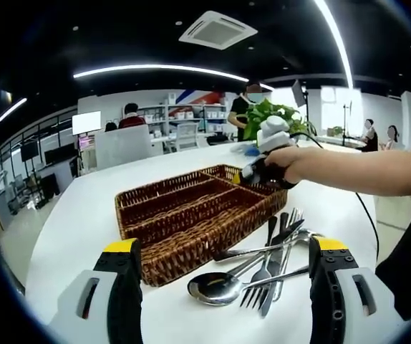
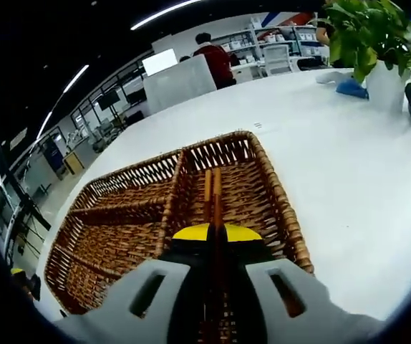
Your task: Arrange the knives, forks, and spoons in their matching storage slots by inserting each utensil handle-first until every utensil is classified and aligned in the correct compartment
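The right gripper (image 2: 215, 233) hangs over the wicker tray (image 2: 112, 236), jaws pressed together on a pair of thin brown sticks (image 2: 213, 197) pointing into the right-hand compartment. The tray sits on a white surface (image 2: 334, 158); a potted plant (image 2: 374, 43) stands well beyond.

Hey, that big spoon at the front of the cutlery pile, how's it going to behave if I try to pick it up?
The spoon looks like polished metal, so probably stiff and somewhat slippery. It lies flat on the table, leaving little edge to grip. Forks cross its handle, so lifting may drag them along.
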The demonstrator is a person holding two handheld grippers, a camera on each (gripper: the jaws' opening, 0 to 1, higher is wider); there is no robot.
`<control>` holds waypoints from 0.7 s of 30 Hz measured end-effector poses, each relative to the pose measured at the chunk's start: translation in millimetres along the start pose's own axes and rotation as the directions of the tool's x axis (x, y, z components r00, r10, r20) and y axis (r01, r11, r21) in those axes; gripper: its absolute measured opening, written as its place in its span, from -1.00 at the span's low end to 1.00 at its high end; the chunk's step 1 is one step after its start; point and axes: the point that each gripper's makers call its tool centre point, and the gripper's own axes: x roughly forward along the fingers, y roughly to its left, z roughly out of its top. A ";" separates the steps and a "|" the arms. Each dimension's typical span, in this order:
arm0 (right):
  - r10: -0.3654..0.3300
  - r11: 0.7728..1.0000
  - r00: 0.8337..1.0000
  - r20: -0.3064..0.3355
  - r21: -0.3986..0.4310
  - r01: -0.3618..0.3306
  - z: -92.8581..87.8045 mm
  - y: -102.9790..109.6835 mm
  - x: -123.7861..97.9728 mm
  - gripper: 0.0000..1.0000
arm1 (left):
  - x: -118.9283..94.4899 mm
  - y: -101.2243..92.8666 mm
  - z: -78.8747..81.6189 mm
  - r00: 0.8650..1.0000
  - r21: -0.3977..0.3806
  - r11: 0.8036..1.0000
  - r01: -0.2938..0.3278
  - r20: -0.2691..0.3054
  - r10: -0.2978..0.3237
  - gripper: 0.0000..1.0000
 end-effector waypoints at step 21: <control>0.043 0.998 0.997 0.061 -0.054 -0.040 23.7 6.4 -12.2 -0.78 | 5.5 -0.6 -2.5 1.000 0.001 1.000 0.011 -0.014 -0.011 0.99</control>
